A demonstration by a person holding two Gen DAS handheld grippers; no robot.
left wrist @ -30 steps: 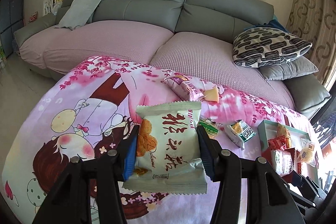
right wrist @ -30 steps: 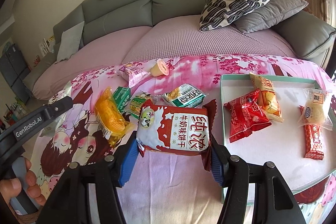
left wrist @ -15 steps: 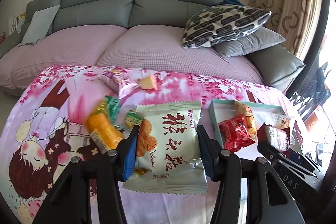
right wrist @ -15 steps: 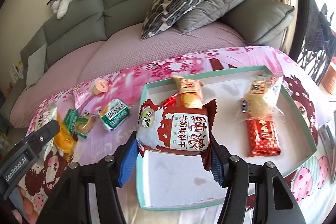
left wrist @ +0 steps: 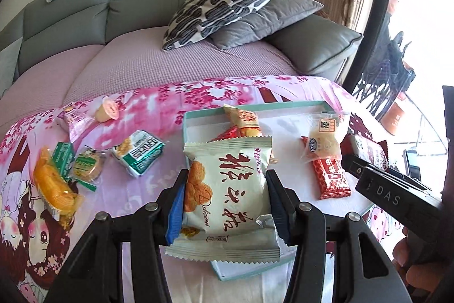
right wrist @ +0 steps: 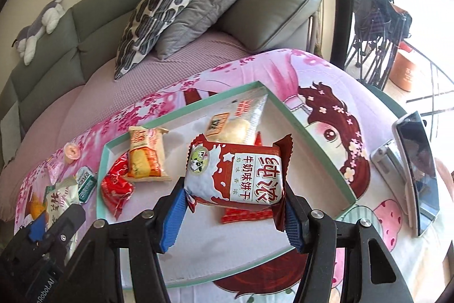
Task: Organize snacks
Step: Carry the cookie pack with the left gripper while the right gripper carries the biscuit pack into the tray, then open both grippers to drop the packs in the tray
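Note:
My left gripper [left wrist: 225, 206] is shut on a pale green snack packet [left wrist: 227, 192] with red characters, held above the left part of the white tray [left wrist: 198, 113] with a teal rim. My right gripper [right wrist: 235, 210] is shut on a red-and-white milk biscuit packet [right wrist: 235, 173], held over the middle of the same tray [right wrist: 181, 111]. In the tray lie a red packet [right wrist: 116, 189], an orange-yellow packet [right wrist: 146, 155], a clear-wrapped cake [right wrist: 235, 127] and a red bar [left wrist: 330, 175]. The right gripper with its packet shows at the right in the left wrist view [left wrist: 369, 152].
Loose snacks lie left of the tray on the pink cartoon cloth: a green-white packet [left wrist: 139, 151], an orange packet [left wrist: 52, 186], small green packets [left wrist: 85, 163], a jelly cup [left wrist: 107, 110]. A phone [right wrist: 417, 175] leans right of the tray. A sofa with cushions [left wrist: 224, 4] stands behind.
Both grippers have swung to the right with their packets, from over the loose snacks on the cloth to above the tray. Their grips have not changed.

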